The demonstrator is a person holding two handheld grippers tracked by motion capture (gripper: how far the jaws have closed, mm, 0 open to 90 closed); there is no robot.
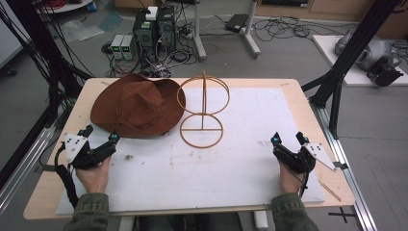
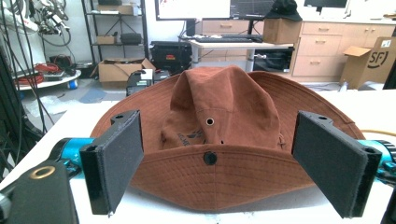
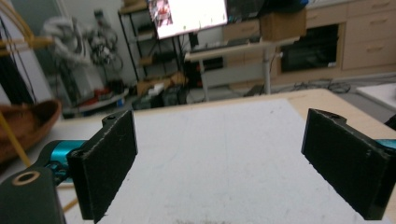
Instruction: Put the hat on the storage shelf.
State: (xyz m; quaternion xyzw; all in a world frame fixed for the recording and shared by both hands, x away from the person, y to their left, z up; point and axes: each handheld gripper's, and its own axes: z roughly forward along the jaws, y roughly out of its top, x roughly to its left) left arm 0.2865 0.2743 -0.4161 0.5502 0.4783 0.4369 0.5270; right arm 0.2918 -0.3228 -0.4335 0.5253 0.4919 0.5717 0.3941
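Observation:
A brown wide-brimmed hat (image 1: pixel 137 106) lies on the white mat at the table's back left, its crown slumped. In the left gripper view the hat (image 2: pixel 219 140) sits just ahead of the jaws, brim toward me. A golden wire stand (image 1: pixel 202 108) of two rings on a stem rises beside the hat's right brim. My left gripper (image 1: pixel 101 135) rests open on the mat just in front of the hat, nothing between its jaws. My right gripper (image 1: pixel 287 138) is open over bare mat at the right, holding nothing. In the right gripper view the hat's edge (image 3: pixel 25 123) shows at far left.
The white mat (image 1: pixel 231 163) covers most of the wooden table (image 1: pixel 293 89). Black frame posts (image 1: pixel 346 53) stand at the table's right and left sides. Computers and cables (image 1: pixel 154 31) sit on the floor beyond the far edge.

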